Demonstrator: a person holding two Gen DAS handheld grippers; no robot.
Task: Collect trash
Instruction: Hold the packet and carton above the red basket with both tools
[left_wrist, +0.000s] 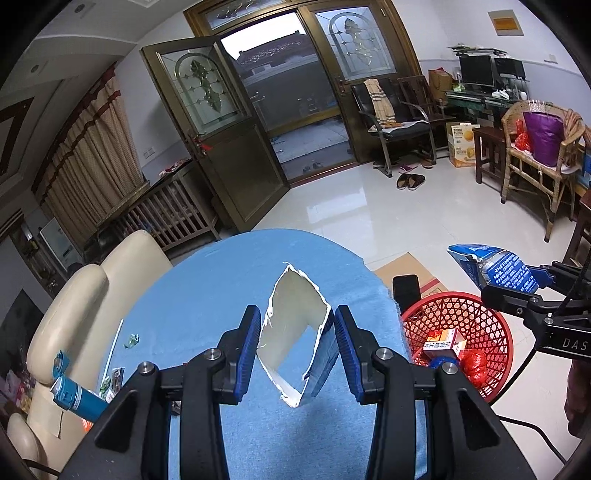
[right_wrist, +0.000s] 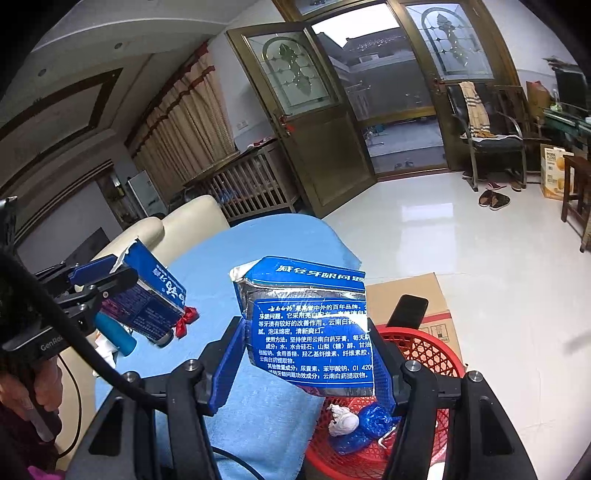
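The left gripper (left_wrist: 297, 345) pinches a torn toothpaste carton half (left_wrist: 295, 339) above the blue worktop (left_wrist: 207, 295). The right gripper (right_wrist: 306, 363) pinches the other toothpaste carton half (right_wrist: 314, 332); the red basket (right_wrist: 424, 354) lies directly below it.

You have two claws, left (left_wrist: 297, 347) and right (right_wrist: 304, 363), each clamped on one torn box piece (left_wrist: 295, 338) (right_wrist: 308, 328): two pieces. You've one red basket (left_wrist: 495, 325), one blue tube (left_wrist: 79, 398), one phone (left_wrist: 406, 291).
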